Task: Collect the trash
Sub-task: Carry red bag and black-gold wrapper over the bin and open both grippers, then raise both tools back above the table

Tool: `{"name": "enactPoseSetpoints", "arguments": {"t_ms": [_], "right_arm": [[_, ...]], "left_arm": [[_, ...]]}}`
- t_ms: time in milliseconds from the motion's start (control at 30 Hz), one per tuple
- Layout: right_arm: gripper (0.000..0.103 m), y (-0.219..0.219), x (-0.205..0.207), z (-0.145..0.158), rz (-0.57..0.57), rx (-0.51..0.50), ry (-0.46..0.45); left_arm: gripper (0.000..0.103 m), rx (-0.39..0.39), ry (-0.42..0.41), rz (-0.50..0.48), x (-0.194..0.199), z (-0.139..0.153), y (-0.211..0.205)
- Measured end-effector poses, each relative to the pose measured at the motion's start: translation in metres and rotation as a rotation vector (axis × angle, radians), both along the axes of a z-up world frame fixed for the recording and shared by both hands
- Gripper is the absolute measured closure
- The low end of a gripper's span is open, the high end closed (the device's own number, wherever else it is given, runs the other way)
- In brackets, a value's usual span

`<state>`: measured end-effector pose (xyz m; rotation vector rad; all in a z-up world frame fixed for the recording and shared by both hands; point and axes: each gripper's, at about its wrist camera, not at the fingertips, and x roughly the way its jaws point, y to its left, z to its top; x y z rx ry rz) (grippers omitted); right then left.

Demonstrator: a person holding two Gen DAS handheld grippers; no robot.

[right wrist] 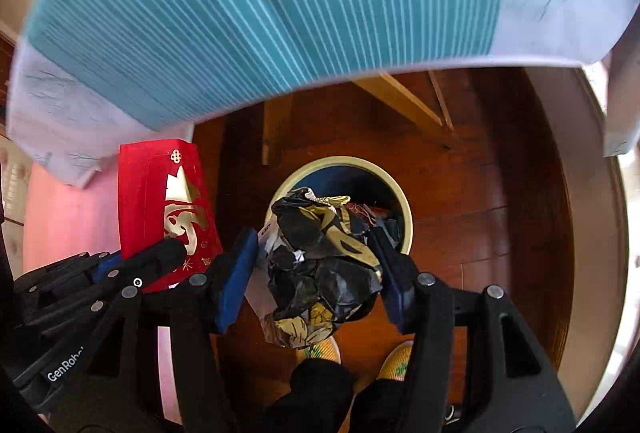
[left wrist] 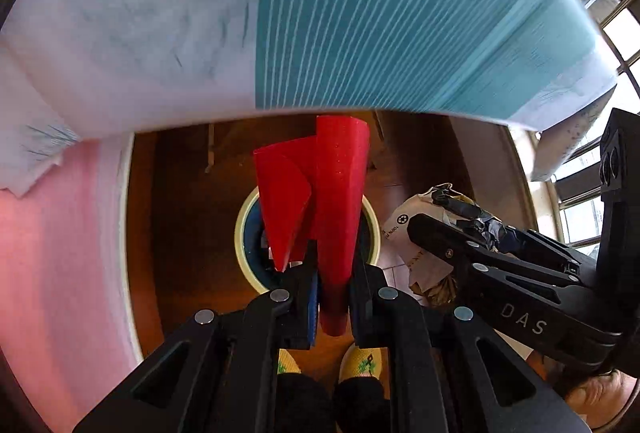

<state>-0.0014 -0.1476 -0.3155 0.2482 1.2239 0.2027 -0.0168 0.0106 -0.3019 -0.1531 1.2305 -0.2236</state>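
Two tools, both tipped steeply down over the floor. Left tool pinching one red folded card. Right tool spread wide around one crumpled black-and-gold wrapper, both pads touching it. Two yellow slippers below. Farther down, one round bin, trash inside. Beyond, one striped bed cover.

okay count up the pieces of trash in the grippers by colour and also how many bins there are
Red trash: 1, the red envelope in the left gripper.
Black and gold trash: 1, the crumpled wrapper between the fingers of the right gripper.
Bins: 1, the cream-rimmed bin on the floor below.
Total: 3.
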Motion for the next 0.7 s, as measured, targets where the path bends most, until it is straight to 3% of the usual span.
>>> {"name": "enactPoseSetpoints", "arguments": {"t_ms": [100,167,233,300,500,700], "right_arm": [[0.046,0.003,0.004,-0.045,-0.008,0.02,-0.001],[0.044,0.002,0.009,-0.068,-0.012,0.028,-0.002],[0.043,0.003,0.011,-0.092,-0.023,0.021,0.012],[0.042,0.001,0.016,-0.109,-0.031,0.025,0.022],[0.039,0.001,0.015,-0.139,-0.027,0.0,0.024],[0.039,0.01,0.012,-0.155,-0.001,-0.022,0.01]], "left_arm": [[0.087,0.006,-0.012,-0.011,0.008,-0.044,-0.001],[0.07,0.021,-0.019,-0.011,0.011,-0.069,-0.001],[0.038,0.04,-0.025,0.009,0.011,-0.094,0.002],[0.02,0.04,-0.021,0.029,0.013,-0.113,0.009],[0.018,0.062,-0.04,0.082,0.004,-0.145,0.025],[0.017,0.109,-0.092,0.098,-0.002,-0.145,0.038]]}}
